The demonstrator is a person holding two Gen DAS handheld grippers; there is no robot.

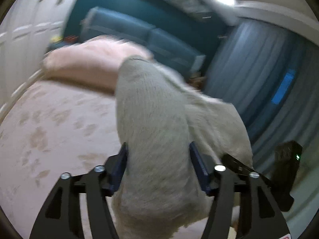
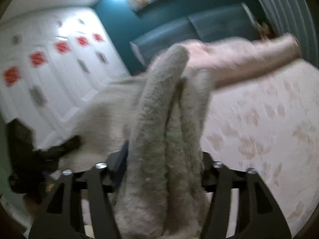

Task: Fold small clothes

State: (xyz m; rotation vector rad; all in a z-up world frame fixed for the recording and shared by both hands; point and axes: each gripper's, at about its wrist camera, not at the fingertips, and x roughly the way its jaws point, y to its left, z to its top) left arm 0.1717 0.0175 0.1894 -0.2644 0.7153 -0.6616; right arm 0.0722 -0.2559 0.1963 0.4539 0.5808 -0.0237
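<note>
Above the pink bedspread with its faded paw prints [image 1: 49,119], a pale grey knitted garment [image 1: 155,119] hangs between both tools. Left gripper [image 1: 157,149]: jaws fairly wide, knit bunched between the blue pads [image 1: 119,165], pressing them on both sides. Right gripper [image 2: 163,155]: thick folds fill the gap, one blue pad showing, the other buried under fabric.
</note>
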